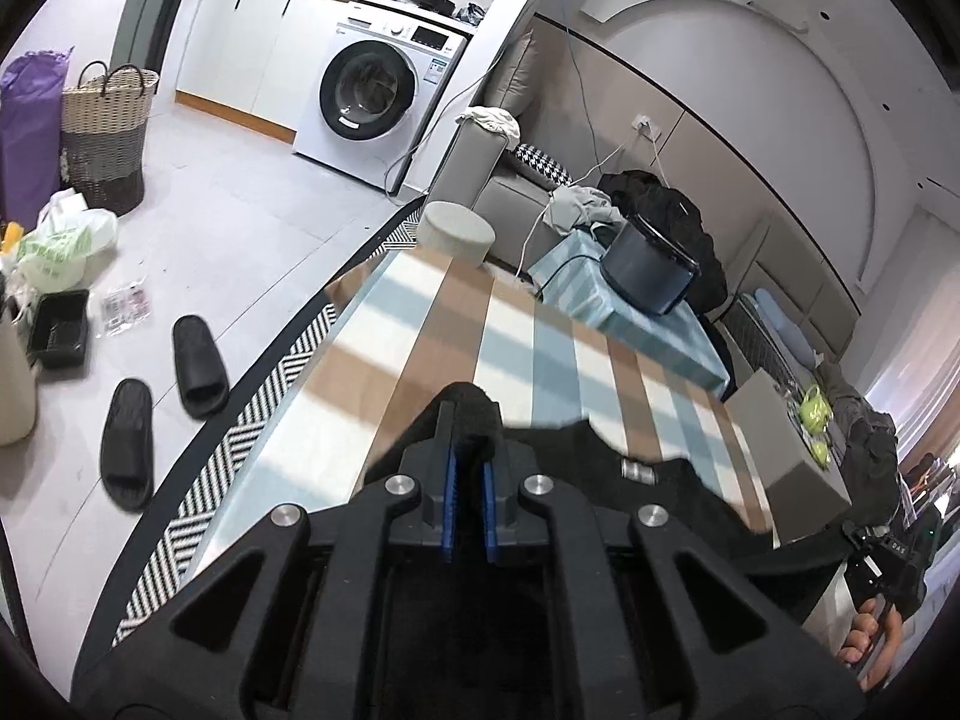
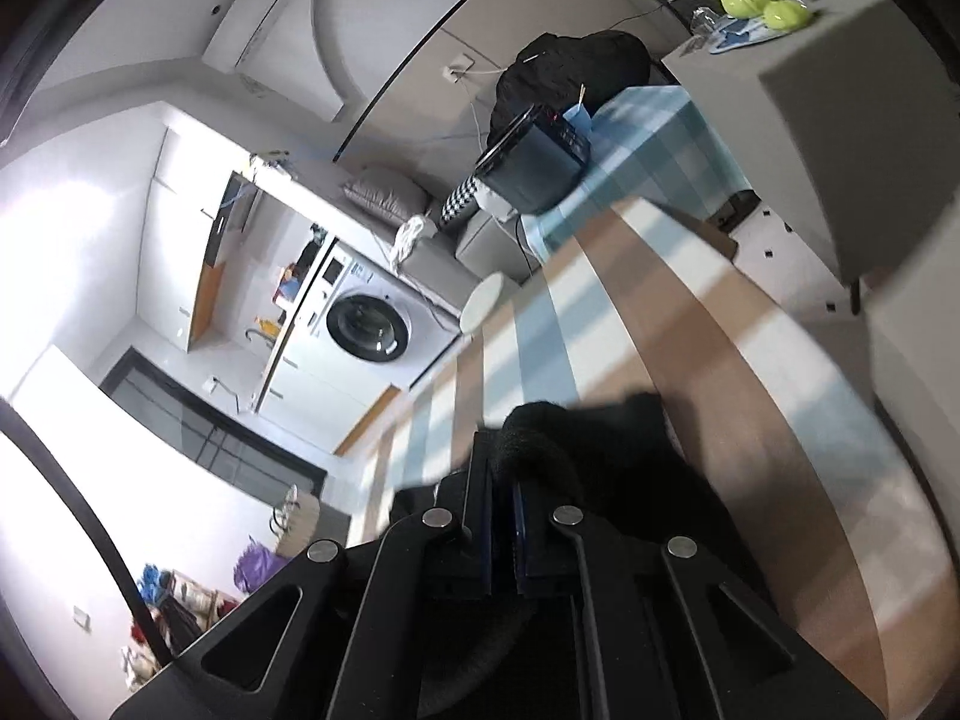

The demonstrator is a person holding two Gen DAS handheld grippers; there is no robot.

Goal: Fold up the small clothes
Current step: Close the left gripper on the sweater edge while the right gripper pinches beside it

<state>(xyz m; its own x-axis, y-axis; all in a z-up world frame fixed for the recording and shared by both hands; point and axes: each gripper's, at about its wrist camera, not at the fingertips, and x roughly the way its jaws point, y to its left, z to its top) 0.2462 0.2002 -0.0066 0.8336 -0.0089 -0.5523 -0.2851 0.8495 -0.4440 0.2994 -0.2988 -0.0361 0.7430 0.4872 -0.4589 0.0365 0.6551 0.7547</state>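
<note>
A small black garment (image 1: pixel 600 450) lies stretched over the table with the striped blue, white and tan cloth (image 1: pixel 420 324). My left gripper (image 1: pixel 471 420) is shut on a bunched edge of the garment, held just above the table. My right gripper (image 2: pixel 504 450) is shut on another bunched edge of the same black garment (image 2: pixel 612 438), with the rest of the fabric trailing to its right over the striped cloth (image 2: pixel 690 324). The right gripper and the hand holding it also show at the far right of the left wrist view (image 1: pixel 882 558).
A round grey stool (image 1: pixel 456 231) stands at the table's far end. A dark appliance (image 1: pixel 651 267) sits on a blue-checked side table. A grey box (image 1: pixel 792 450) is at the table's right. A zigzag rug (image 1: pixel 252 420), black slippers (image 1: pixel 198 366) and a washing machine (image 1: pixel 372 96) are on the left.
</note>
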